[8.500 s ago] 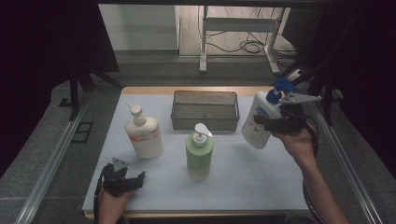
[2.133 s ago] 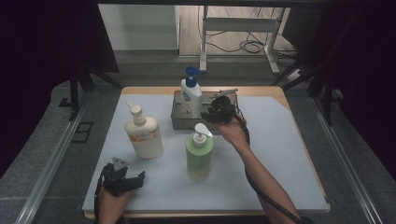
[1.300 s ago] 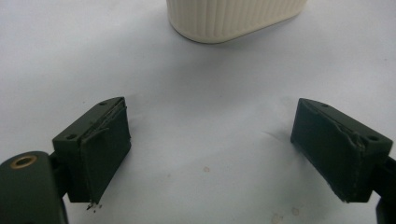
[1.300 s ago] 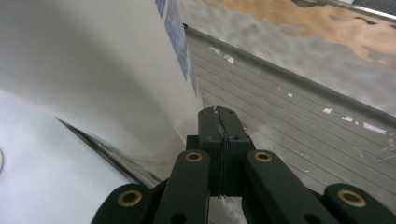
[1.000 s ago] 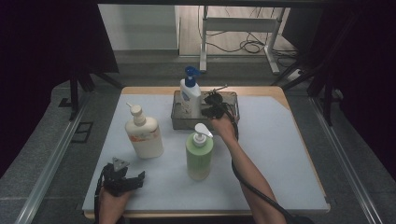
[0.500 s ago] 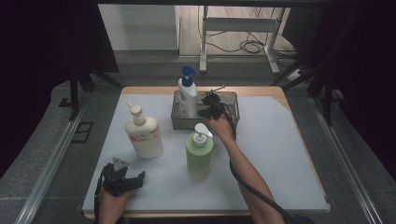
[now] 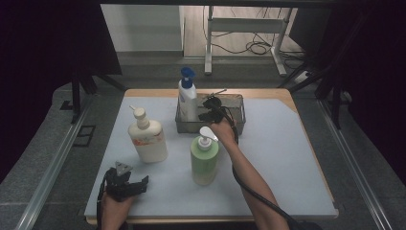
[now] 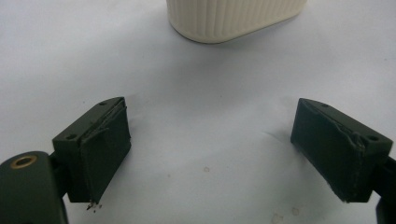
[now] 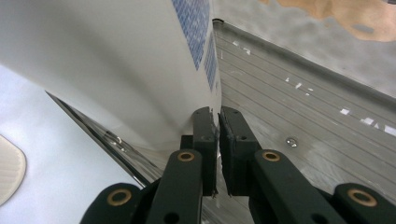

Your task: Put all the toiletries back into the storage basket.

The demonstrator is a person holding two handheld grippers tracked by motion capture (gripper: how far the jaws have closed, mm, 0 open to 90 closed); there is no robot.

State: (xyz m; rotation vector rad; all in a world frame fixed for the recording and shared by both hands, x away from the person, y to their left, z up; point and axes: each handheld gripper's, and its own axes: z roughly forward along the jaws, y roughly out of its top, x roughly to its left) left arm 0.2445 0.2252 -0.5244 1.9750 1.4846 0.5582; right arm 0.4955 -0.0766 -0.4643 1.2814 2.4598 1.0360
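Note:
A white bottle with a blue pump [image 7: 187, 98] stands upright in the left end of the wire basket [image 7: 237, 120] at the back of the table. My right gripper [image 7: 210, 108] is just right of it over the basket. In the right gripper view the bottle's white side [image 9: 116, 70] lies left of my right gripper [image 9: 217, 114]. Its jaws have just been opening. Only a thin slit shows between them, with nothing in it. My left gripper [image 7: 136, 184] rests open on the mat at the front left. In its own view my left gripper [image 8: 210, 116] holds nothing.
A cream pump bottle [image 7: 147, 141] stands at the left middle, and its ribbed base [image 8: 233, 18] shows ahead of the left jaws. A green pump bottle [image 7: 205, 158] stands at the centre, close to the right forearm. Bare mat [image 7: 287, 163] lies to the right.
The white bottle went from the table's right side into the basket. Over the last second it shifted slightly left and lower with the right hand. The left gripper has not moved.

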